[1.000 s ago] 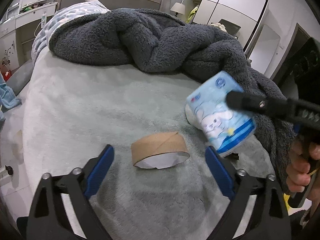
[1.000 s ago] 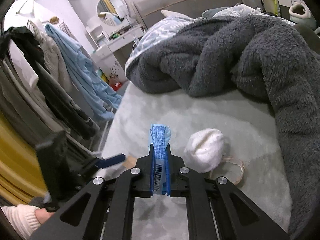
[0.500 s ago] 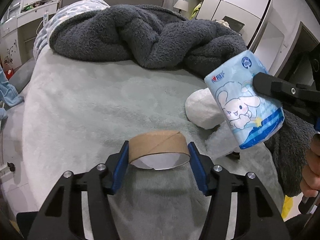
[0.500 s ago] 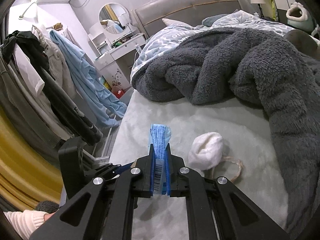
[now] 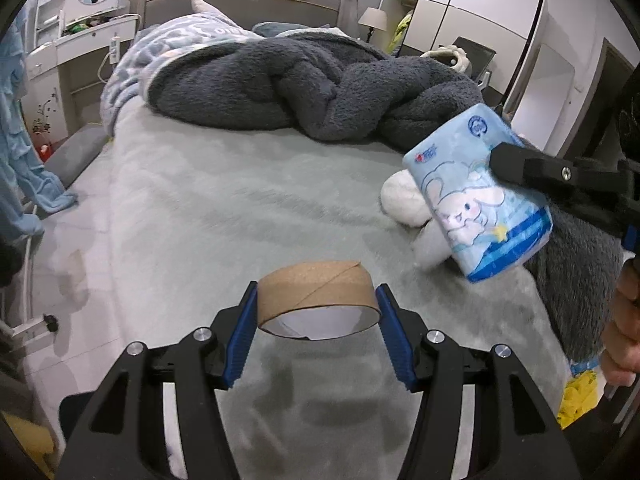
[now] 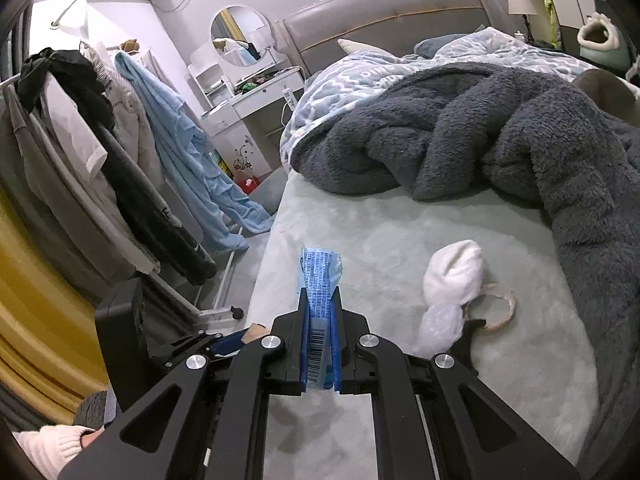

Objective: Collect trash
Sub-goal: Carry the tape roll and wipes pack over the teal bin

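The left claw (image 5: 316, 312) has just closed its jaws on the cardboard roll (image 5: 318, 294) and lifts it clear of the bed (image 5: 224, 208); the right claw (image 6: 320, 344) carries the blue tissue pack (image 5: 478, 196) up and away from the white wad (image 6: 454, 272).

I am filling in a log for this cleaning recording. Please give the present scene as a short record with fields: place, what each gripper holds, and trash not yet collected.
place: bed with a dark fleece blanket
left gripper: shut on cardboard ring, lifted off the bed
right gripper: shut on blue tissue wrapper
trash not yet collected: white crumpled wad, clear plastic scrap, thin loop beside them
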Tool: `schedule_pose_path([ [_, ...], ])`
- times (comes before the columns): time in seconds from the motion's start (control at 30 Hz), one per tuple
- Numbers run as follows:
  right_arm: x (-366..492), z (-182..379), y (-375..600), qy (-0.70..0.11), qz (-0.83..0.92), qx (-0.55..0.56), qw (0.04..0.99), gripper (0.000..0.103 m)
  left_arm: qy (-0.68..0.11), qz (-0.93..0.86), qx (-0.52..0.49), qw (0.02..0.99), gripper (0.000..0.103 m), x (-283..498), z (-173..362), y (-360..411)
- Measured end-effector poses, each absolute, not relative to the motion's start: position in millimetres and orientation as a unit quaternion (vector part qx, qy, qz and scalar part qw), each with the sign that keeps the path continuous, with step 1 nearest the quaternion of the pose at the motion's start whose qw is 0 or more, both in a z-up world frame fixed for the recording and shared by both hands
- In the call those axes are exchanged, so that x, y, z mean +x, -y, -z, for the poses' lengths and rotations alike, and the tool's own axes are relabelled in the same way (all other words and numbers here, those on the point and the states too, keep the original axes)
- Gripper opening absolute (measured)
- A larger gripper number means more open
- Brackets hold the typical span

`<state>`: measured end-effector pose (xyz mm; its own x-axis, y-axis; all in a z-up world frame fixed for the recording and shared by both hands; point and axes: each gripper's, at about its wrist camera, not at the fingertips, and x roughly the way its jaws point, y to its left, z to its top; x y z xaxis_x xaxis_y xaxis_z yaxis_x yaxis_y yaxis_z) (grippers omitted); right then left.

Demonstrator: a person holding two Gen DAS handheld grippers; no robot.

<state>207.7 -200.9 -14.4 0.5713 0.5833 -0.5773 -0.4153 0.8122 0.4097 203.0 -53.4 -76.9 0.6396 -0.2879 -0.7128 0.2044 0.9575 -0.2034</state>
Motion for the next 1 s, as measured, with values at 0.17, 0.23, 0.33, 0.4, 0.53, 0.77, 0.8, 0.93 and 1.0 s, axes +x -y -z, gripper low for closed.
schedule_pose_path([
  [0.17, 189, 13, 194, -0.368, -0.284, 0.108, 0.879, 0.009, -0.407, 0.114, -0.050, 0.905, 0.060, 183, 75, 36],
  [0.23, 184, 12, 188, -0.368, -0.286, 0.103, 0.879, 0.009, -0.408, 0.105, -0.055, 0.905, 0.060, 176, 74, 28],
  [0.33, 176, 12, 178, -0.370, -0.290, 0.093, 0.878, 0.009, -0.411, 0.091, -0.064, 0.905, 0.060, 167, 72, 13],
  [0.4, 172, 13, 170, -0.372, -0.293, 0.087, 0.876, 0.009, -0.411, 0.082, -0.069, 0.905, 0.060, 162, 70, 5],
  [0.53, 161, 14, 156, -0.377, -0.301, 0.076, 0.873, 0.009, -0.416, 0.061, -0.082, 0.904, 0.060, 153, 68, -12],
  [0.77, 146, 15, 136, -0.382, -0.316, 0.062, 0.866, 0.009, -0.437, 0.029, -0.087, 0.895, 0.060, 148, 77, -35],
  [0.8, 145, 15, 131, -0.382, -0.320, 0.059, 0.865, 0.009, -0.440, 0.024, -0.088, 0.893, 0.060, 147, 79, -39],
  [0.93, 141, 16, 107, -0.386, -0.332, 0.044, 0.859, 0.009, -0.458, 0.007, -0.099, 0.883, 0.060, 144, 89, -59],
  [1.0, 140, 17, 96, -0.388, -0.339, 0.039, 0.856, 0.009, -0.469, -0.002, -0.110, 0.876, 0.060, 143, 96, -71],
])
